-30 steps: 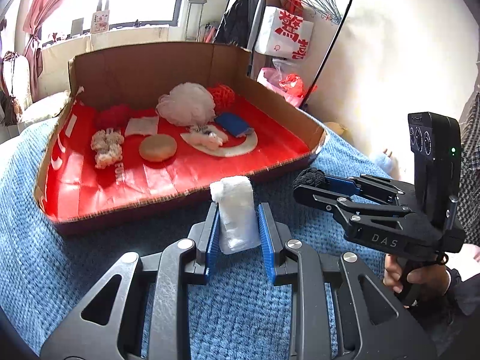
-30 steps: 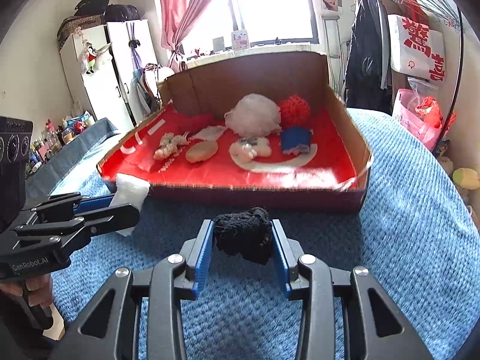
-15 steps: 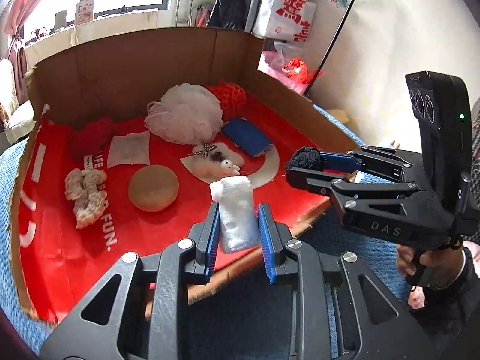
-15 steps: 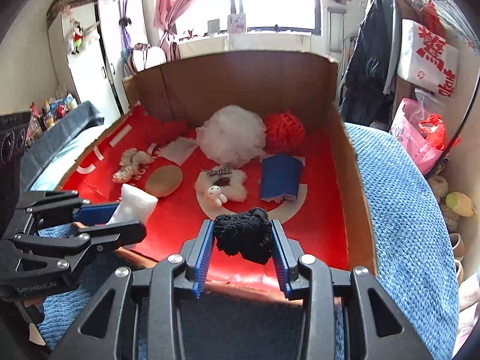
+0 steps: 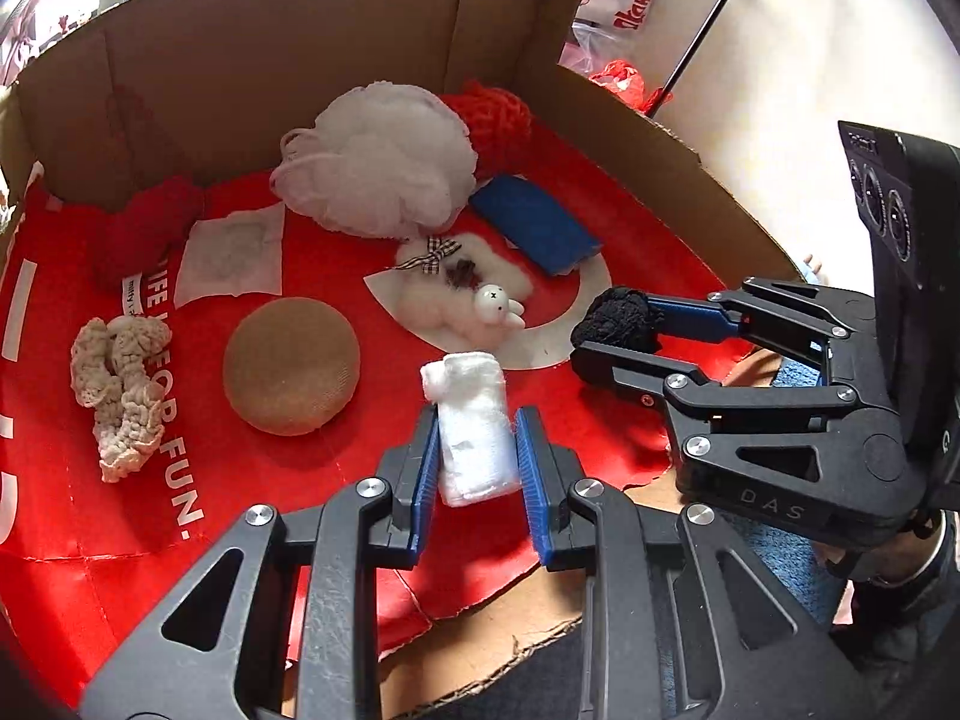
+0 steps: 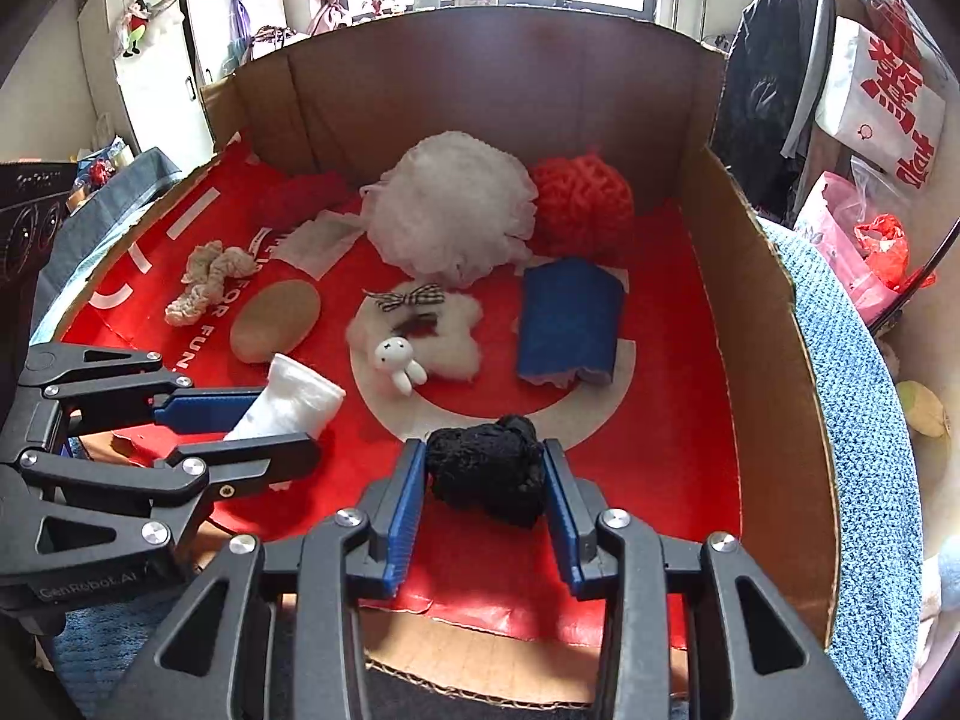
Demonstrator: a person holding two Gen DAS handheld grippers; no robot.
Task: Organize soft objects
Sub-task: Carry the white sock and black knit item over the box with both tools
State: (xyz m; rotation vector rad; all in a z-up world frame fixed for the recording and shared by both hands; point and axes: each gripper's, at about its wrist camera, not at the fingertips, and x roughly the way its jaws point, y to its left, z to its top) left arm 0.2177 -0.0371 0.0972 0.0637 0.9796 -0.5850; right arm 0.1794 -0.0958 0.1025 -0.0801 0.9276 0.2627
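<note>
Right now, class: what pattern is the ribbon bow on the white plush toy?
Black-and-white check (gingham) on the bow, clearest in the right wrist view.

The left wrist view looks forward and down along its own fingers (image 5: pixel 426 468) from the near edge of the box (image 5: pixel 252 36), close above the red floor, with the right gripper (image 5: pixel 618 330) at its right side. The right wrist view looks the same way from further right, with the left gripper (image 6: pixel 288 420) at its left. Both share the box floor, the white puff (image 5: pixel 372 162) (image 6: pixel 450 210), the blue pad (image 5: pixel 534 222) (image 6: pixel 567 318) and the back wall
</note>
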